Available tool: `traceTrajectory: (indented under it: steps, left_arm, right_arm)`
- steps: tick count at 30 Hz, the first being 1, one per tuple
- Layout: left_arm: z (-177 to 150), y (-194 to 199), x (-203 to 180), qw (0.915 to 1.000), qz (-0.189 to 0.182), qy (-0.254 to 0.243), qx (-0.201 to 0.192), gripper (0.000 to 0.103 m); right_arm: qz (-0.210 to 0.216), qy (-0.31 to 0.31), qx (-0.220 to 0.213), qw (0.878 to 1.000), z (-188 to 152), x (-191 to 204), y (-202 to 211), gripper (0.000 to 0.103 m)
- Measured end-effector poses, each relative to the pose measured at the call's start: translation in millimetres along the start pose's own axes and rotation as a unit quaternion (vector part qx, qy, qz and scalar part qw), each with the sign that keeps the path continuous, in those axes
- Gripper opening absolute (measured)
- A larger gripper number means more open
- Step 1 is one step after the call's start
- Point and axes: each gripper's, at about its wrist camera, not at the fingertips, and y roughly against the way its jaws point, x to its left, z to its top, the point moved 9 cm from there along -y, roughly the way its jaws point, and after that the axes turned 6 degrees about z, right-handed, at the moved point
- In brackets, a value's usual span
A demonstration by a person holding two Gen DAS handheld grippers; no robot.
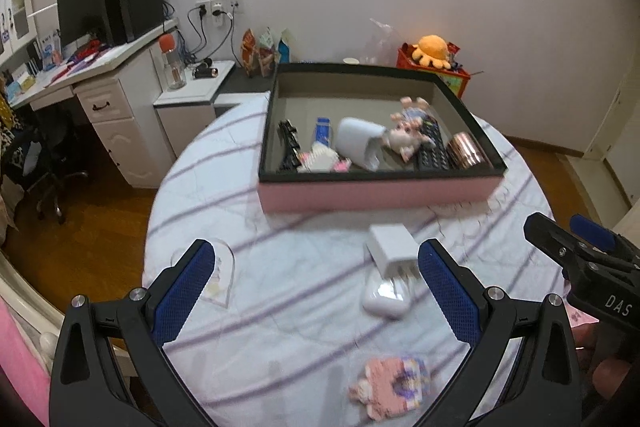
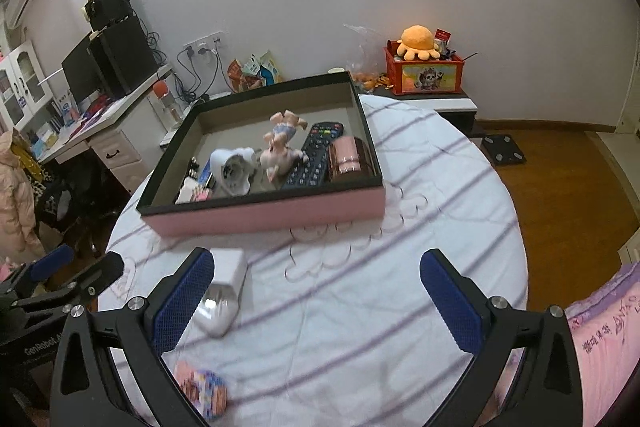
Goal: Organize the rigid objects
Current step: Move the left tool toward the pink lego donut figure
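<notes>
The white charger block (image 1: 390,245) is lying on the striped tablecloth (image 1: 304,291) just in front of the pink tray (image 1: 376,193), its prongs pointing back toward the person and its long axis running roughly away from them, toward the tray. It is touching, perhaps overlapping, a white earbud case (image 1: 386,293) just on the near side. Nearer the table edge a pink brick-built figure (image 1: 394,385) is sitting apart from both. The tray is already holding a remote (image 2: 316,157), a copper-coloured tin (image 2: 350,155), a white cup on its side (image 1: 360,143) and a small toy pig (image 2: 280,151). The left gripper (image 1: 316,291) is hovering with its jaws wide apart and empty, the charger and case lying ahead between its fingers, toward the right one. The right gripper (image 2: 316,297) is likewise spread fully and holding nothing; from its camera the same pair is sitting beside its left finger. The left hand is probably better lined up for the charger.
</notes>
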Motion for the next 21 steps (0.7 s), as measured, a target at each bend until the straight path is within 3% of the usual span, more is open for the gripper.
traceTrajectory:
  steps: [14,21]
  left_arm:
    - [-41,23,-7,0.9999,-0.003,0.007,0.011,0.103]
    - [-87,15,-28,0.9987,-0.013,-0.006,0.049,0.103]
  right_arm:
    - [0.002,0.006,-0.011,1.0,-23,2,29,0.103]
    - [0.004,0.003,0.001,1.0,-51,-3,33,0.103]
